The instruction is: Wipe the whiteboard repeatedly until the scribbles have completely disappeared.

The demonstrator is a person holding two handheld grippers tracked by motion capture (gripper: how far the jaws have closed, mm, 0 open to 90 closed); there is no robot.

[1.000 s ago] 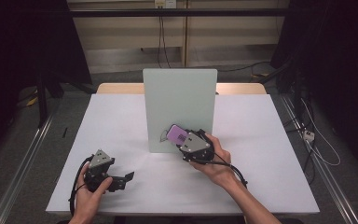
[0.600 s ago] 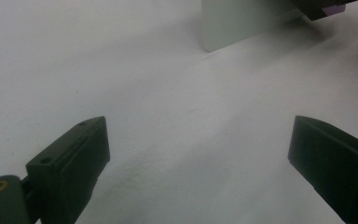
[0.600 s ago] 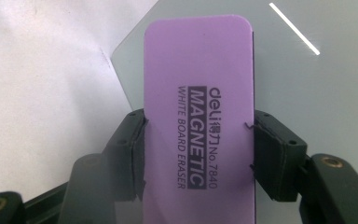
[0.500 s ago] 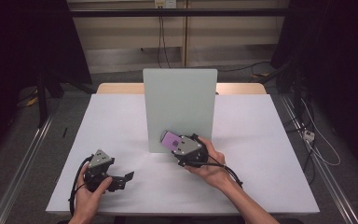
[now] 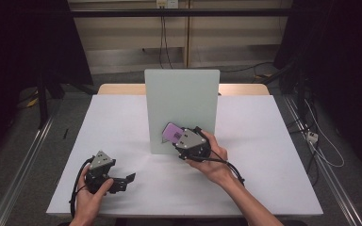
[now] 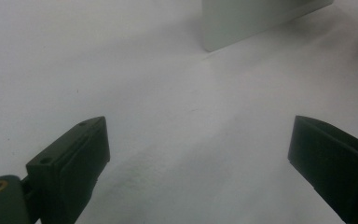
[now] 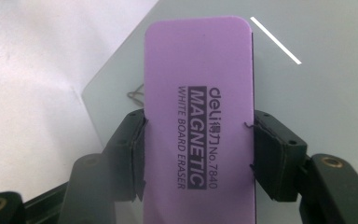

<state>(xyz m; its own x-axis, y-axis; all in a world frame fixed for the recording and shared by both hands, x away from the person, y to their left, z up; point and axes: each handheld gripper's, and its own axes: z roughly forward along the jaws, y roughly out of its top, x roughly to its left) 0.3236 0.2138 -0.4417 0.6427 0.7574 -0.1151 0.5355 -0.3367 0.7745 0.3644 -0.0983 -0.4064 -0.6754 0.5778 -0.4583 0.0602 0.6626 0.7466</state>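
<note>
A pale green whiteboard panel (image 5: 181,101) stands upright in the middle of the white table (image 5: 122,122). My right gripper (image 5: 179,136) is shut on a purple magnetic whiteboard eraser (image 5: 173,133) and holds it against the lower part of the panel. In the right gripper view the eraser (image 7: 199,116) is clamped by its long sides between the two black pads (image 7: 129,149), with the panel (image 7: 317,70) right behind it. My left gripper (image 5: 125,181) rests near the table's front left, open, with bare table between its jaws. The left gripper view shows the panel's bottom corner (image 6: 242,21) farther off.
A wooden table edge (image 5: 118,88) shows behind the white top. Dark stands and cables (image 5: 311,136) line both sides on the floor. A cable (image 5: 224,165) trails from the right gripper over the person's wrist.
My right gripper with the eraser shifted slightly left and down along the panel, then back a little to the right. The left gripper has stayed put.
</note>
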